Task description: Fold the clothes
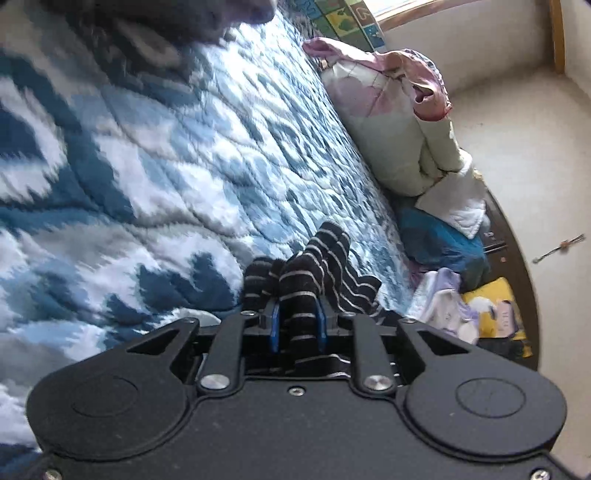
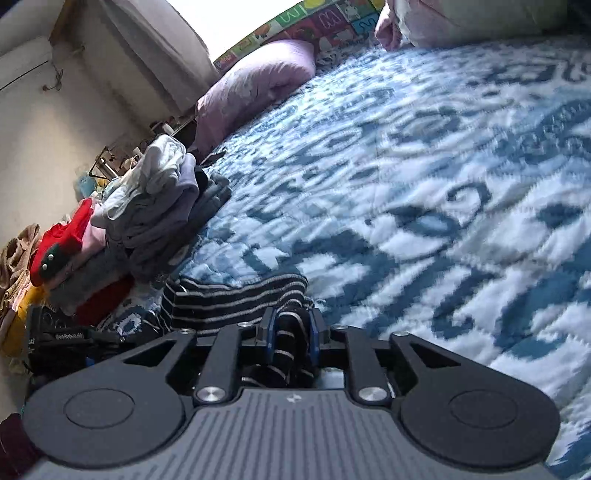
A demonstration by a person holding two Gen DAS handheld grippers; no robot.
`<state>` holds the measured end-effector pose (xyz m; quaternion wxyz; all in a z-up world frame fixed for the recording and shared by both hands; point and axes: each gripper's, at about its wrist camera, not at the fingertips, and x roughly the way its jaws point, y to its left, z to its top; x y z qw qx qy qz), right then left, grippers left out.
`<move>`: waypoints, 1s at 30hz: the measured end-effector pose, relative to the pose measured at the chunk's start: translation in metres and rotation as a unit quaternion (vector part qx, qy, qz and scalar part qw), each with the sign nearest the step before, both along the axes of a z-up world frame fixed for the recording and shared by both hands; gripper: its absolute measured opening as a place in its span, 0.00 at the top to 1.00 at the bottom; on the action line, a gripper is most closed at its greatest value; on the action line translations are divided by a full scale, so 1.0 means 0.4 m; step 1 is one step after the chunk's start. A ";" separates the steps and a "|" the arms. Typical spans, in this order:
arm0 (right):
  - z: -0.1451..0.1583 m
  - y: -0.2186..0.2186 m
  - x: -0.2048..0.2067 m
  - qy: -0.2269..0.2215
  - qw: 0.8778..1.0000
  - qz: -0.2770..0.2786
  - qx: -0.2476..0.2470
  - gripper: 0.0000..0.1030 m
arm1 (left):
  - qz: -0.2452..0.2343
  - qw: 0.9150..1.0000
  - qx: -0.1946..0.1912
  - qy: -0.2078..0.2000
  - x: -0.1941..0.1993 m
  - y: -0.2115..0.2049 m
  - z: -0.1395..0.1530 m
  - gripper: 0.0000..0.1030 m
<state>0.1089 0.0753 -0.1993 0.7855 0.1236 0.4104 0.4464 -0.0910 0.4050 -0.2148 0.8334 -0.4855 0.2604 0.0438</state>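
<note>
Both the left gripper [image 1: 298, 326] and right gripper [image 2: 291, 334] pinch the black striped garment [image 2: 236, 299], low over the bed [image 2: 424, 221], folding barely begun, unfolded pile [image 2: 147, 199] waiting at the bed's edge.

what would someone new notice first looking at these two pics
First, the black striped garment bunched between the blue pads of both the left hand-held gripper and the right hand-held gripper. Under it spreads the blue-and-white quilt, with a heap of clothes at its left edge in the right wrist view.

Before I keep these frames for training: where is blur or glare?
Left wrist view: blue-and-white patterned quilt smeared by motion at left, black striped knit garment sharp. Right wrist view: quilt blurred at right, window blown out white, fisheye bending the edges.
</note>
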 end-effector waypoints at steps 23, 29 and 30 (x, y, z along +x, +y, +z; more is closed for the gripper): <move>0.053 0.064 -0.353 -0.249 0.937 0.166 -0.179 0.70 | -0.110 0.902 0.417 0.020 -0.068 -0.351 0.087 0.66; 0.152 0.063 -0.335 -0.280 0.937 0.146 -0.151 0.70 | -0.080 0.903 0.422 0.003 0.008 -0.299 0.143 0.66; 0.150 0.079 -0.319 -0.280 0.938 0.135 -0.152 0.70 | -0.073 0.905 0.418 0.010 0.032 -0.283 0.138 0.66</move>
